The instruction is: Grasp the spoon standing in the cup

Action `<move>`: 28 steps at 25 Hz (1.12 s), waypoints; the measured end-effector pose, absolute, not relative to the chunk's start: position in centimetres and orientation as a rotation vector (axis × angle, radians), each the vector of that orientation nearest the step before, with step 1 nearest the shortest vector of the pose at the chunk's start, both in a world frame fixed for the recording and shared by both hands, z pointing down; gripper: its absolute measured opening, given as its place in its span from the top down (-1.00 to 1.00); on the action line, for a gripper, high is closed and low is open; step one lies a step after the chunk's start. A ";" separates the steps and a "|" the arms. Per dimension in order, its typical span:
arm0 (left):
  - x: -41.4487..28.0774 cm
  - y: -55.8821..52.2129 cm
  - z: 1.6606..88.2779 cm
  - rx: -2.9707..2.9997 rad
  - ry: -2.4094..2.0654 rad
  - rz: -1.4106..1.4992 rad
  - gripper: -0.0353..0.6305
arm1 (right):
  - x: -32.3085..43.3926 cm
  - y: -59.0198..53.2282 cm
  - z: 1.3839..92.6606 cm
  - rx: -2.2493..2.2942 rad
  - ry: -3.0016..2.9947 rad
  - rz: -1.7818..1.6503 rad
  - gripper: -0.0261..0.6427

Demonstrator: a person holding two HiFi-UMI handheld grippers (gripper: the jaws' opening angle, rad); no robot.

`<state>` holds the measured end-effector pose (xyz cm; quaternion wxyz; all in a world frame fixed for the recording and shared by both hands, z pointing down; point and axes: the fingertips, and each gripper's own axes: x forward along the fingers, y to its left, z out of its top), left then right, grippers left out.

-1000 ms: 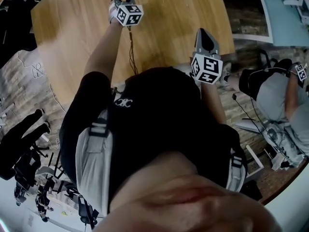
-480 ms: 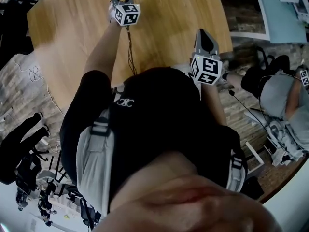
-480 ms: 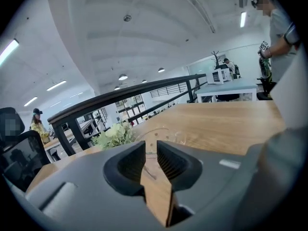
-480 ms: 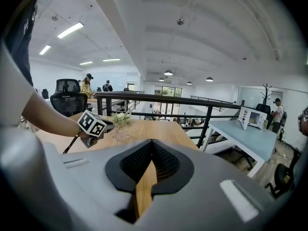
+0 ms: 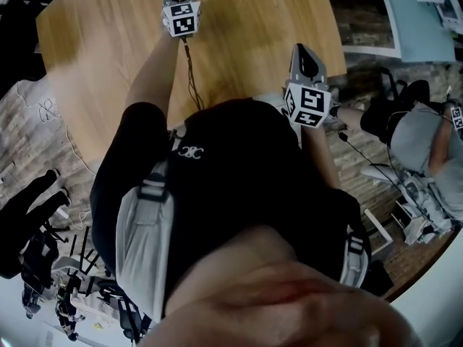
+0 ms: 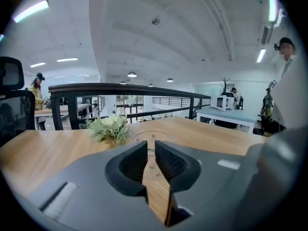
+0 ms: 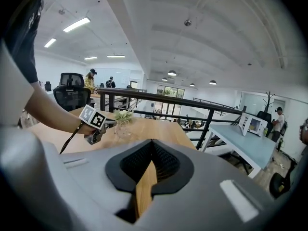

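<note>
Holding my left gripper (image 6: 150, 147) right at the clear glass cup (image 6: 159, 134) on the far side of the wooden table (image 5: 253, 20), jaws down to a narrow slit with nothing clamped. My right gripper (image 7: 151, 153) is pinched closed, empty, near the table's close edge. Can't really pick out the spoon, but I'd guess light, stiff, slick metal in fragile glass, so pinch the handle above the rim, gently.

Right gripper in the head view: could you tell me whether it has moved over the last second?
No. The right gripper keeps its place above the table's near right corner, just as far from that edge.
</note>
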<state>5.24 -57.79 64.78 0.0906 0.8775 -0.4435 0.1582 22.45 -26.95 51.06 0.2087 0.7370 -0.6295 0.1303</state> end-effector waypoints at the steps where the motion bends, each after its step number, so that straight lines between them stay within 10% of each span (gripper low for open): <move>1: 5.2 -57.8 64.8 2.600 -1.305 0.458 0.72 | 22.3 -27.0 51.0 2.046 -1.752 0.351 0.92; 28: -1.4 -52.8 55.7 2.527 -1.407 0.207 0.74 | 17.8 -27.9 50.7 1.908 -1.984 0.292 0.92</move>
